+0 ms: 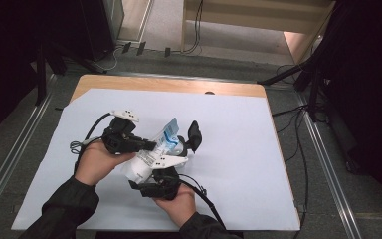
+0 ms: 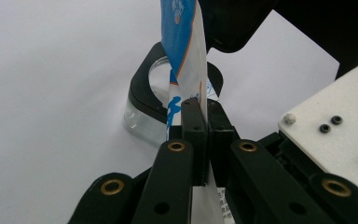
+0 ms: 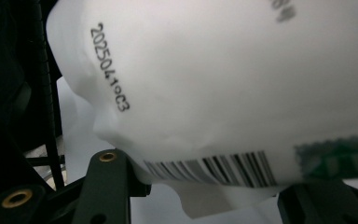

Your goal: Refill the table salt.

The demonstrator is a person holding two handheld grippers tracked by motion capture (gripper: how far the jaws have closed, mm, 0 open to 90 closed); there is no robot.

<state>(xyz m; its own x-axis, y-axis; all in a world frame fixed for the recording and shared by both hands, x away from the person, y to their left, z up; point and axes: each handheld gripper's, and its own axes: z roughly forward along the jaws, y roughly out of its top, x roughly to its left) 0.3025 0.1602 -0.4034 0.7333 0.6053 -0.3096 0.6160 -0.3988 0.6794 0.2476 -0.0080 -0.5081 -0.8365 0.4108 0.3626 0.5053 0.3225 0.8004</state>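
We are looking down on the bench (image 1: 238,149), covered by a white sheet, where both hands are working on a white pouch (image 1: 151,152) with blue print. The left gripper (image 1: 151,146) is coming in from the left, and its jaws are clamping flat on the thin sealed edge of the pouch; in the left gripper view the two black pads are pressing together with the film squeezed between them and the blue-printed top rising above. The right gripper (image 1: 181,149) is reaching up from the near side, and its jaws are standing about halfway apart around the fat white body of the pouch, which in the right gripper view is bulging between them, showing a printed date code and a barcode. Just beyond the pouch, a clear glass jar (image 2: 142,119) is sitting on the sheet, ringed by a black holder (image 2: 144,88).
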